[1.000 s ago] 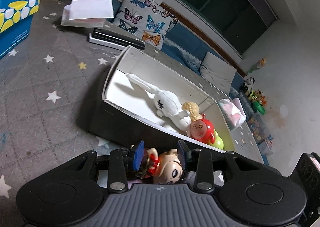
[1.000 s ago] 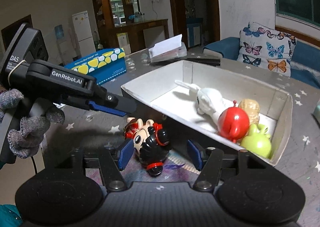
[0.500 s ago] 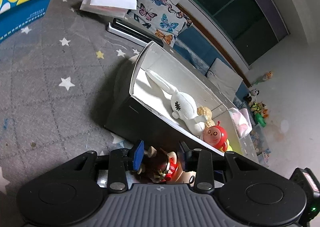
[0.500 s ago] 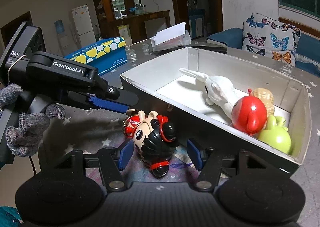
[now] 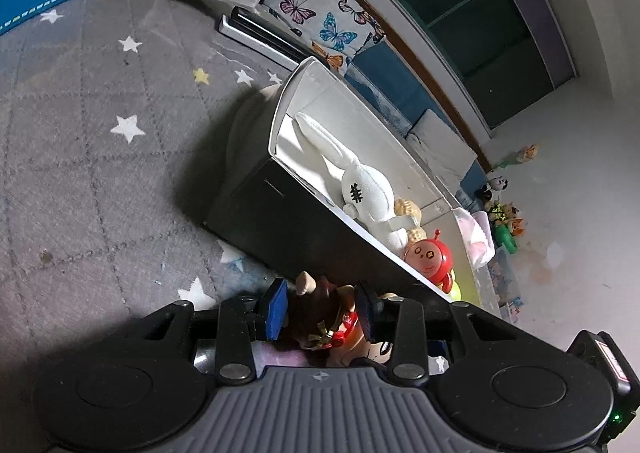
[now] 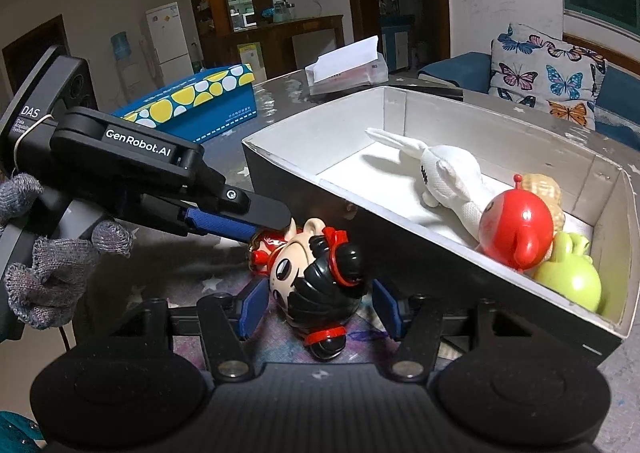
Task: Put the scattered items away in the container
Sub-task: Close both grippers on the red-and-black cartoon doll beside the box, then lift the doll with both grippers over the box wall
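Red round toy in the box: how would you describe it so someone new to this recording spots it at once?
Find the open white-lined box on the grey starry tablecloth. At its near end, several toys sit bunched beside the white plush rabbit. The red round toy is the glossy ball-shaped one with a small antenna on top, wedged between the rabbit and the green toy.

Glossy moulded plastic: doll (image 6: 316, 277), red figure (image 6: 516, 229), green toy (image 6: 568, 281). Knitted white cloth: rabbit (image 6: 448, 177). Matt card: box (image 6: 472, 125), white inside, dark outside. Bench (image 5: 100, 141): quilted grey star-printed cloth. Left tool (image 5: 320, 307): matt black plastic, ribbed blue pads (image 5: 276, 307).
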Motion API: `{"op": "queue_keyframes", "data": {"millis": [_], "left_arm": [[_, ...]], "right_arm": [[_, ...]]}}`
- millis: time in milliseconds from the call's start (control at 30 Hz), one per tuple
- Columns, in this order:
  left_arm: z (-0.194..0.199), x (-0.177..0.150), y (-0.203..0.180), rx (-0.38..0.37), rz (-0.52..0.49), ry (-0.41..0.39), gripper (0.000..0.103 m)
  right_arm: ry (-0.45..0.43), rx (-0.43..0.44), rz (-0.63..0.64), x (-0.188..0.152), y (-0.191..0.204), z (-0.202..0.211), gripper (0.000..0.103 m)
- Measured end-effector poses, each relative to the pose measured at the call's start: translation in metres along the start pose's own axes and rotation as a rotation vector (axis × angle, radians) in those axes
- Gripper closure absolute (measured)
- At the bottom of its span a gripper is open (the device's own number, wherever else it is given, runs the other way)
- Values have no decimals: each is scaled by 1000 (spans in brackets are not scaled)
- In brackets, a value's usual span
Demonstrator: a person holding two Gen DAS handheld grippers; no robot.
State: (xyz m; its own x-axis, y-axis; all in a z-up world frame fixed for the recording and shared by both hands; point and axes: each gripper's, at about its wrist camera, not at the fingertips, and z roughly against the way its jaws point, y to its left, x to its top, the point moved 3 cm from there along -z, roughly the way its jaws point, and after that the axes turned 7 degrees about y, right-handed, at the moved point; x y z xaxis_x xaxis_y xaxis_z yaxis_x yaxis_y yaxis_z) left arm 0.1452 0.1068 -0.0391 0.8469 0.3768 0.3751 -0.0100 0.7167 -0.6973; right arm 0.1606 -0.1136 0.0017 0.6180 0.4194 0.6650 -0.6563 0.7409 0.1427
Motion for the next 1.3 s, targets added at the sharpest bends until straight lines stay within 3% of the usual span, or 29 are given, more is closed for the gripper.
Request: {"op": "queue_keyframes", "data": {"millis": [567,1300], "left_arm": [[-2,-7,-7,3,-39,-25,67],[14,-22,-41,12,-90,-27,67]], "right_arm": [[-14,-3,2,-3,4,5,50],[-55,-15,7,-14,9,41,50]]}}
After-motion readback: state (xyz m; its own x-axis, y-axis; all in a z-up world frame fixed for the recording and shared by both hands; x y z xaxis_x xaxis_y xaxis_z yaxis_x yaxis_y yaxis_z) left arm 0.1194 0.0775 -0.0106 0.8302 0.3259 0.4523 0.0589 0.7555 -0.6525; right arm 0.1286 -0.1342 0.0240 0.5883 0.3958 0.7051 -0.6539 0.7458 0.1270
